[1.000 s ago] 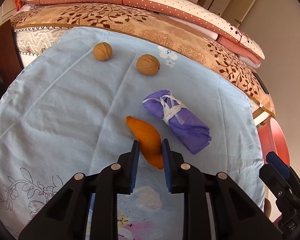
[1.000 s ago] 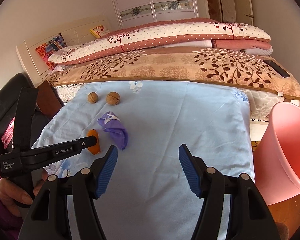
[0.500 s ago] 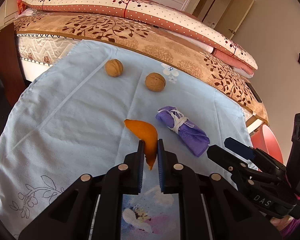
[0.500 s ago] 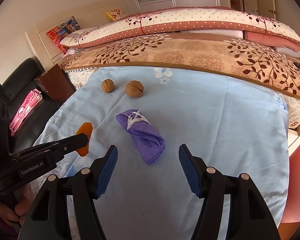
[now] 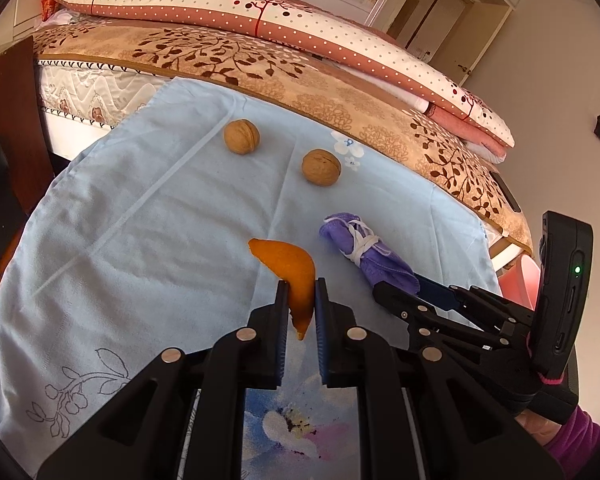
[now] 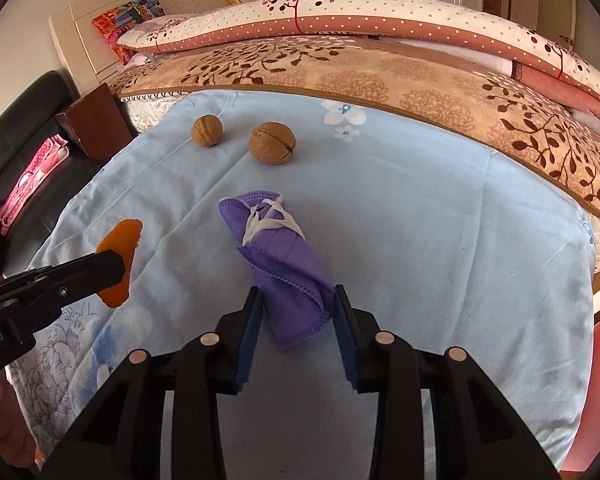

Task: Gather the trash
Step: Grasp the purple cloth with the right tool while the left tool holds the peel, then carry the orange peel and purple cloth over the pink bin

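Now pinching peel, straddling mask

I'm clamping the peel (image 5: 298, 280) in my left gripper (image 5: 301, 300), its tip poking forward. My right gripper (image 6: 296, 308) is sitting around the mask (image 6: 278, 258) on the sheet (image 6: 440, 220), jaws parted, pads just beside it.

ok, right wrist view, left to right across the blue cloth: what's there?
left gripper shut on the orange peel → smaller walnut → larger walnut → purple mask, its near end between the right gripper fingers.
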